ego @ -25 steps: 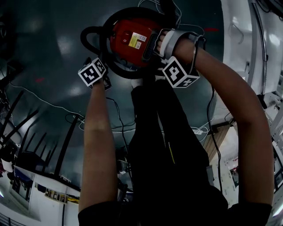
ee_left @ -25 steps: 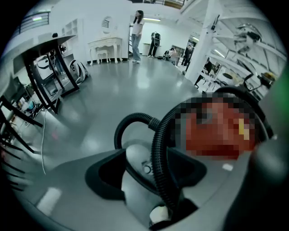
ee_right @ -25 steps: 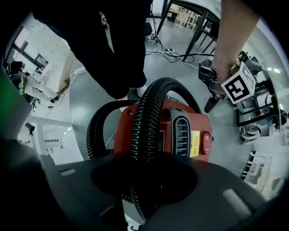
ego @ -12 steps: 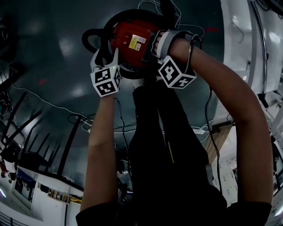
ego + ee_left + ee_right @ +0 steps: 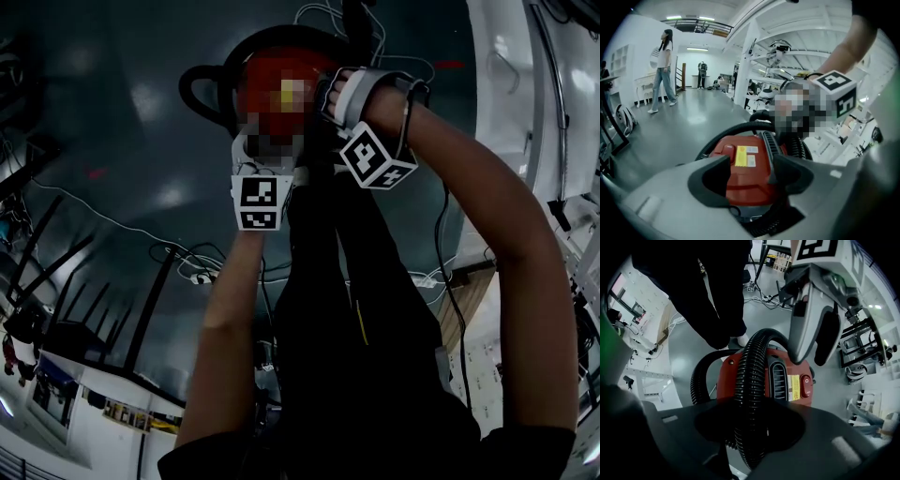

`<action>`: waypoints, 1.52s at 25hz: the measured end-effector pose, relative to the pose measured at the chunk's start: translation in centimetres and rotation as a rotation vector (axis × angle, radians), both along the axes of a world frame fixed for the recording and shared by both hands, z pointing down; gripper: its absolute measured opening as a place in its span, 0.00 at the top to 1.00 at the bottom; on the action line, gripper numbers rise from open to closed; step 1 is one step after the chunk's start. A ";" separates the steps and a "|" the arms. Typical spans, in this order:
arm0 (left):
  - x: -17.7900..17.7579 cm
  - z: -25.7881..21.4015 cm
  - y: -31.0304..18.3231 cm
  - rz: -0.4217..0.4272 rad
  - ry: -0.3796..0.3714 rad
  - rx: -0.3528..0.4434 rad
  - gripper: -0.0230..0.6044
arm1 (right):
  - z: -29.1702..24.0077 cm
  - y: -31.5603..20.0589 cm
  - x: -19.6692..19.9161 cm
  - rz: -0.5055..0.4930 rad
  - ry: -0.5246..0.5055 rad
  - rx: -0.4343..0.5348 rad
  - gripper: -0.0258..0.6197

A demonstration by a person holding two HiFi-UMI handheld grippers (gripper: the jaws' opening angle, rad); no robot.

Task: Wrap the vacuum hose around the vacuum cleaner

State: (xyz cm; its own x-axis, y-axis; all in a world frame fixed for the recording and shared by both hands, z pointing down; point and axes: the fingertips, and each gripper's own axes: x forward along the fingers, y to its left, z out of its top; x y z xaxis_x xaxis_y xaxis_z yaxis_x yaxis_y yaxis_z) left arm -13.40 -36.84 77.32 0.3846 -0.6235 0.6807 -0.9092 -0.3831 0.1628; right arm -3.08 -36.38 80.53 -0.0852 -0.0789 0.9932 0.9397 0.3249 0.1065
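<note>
Head cam steeply down; tongs cams close; all share vacuum cleaner (image 5: 747, 176).

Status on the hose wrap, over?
Left claw open, just opening wider, nothing in it. Right claw shut on hose, above the vacuum. Hose looped partway round vacuum. Person's legs close beside it.

A lab hall: glossy grey floor (image 5: 689, 124), white machine rigs (image 5: 779, 49) (cables (image 5: 183, 264) trailing about).
</note>
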 end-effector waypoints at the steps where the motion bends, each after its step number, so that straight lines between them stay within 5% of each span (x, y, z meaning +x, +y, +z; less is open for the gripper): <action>1: 0.4 -0.1 0.2 0.001 0.006 -0.001 0.52 | -0.1 -0.1 0.0 0.001 -0.007 0.010 0.68; 8: 3.8 -1.2 1.7 0.090 0.008 0.009 0.51 | -1.0 -1.3 -1.3 0.078 -0.029 0.055 0.50; 16: 6.0 -2.4 2.3 0.156 0.020 -0.004 0.51 | -2.4 -1.1 -2.0 0.071 -0.091 0.062 0.56; 38: 9.1 -2.1 3.1 0.286 -0.039 -0.094 0.53 | -6.2 -2.8 0.1 0.342 -0.231 0.157 0.57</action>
State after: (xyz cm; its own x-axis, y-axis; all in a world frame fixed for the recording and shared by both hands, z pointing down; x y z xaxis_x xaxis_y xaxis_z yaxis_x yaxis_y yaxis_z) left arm -4.28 -33.72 75.23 0.5077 -0.4270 0.7482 -0.7729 -0.6095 0.1766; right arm -2.99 -39.19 74.31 -0.2466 -0.2896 0.9248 0.7266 0.5763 0.3741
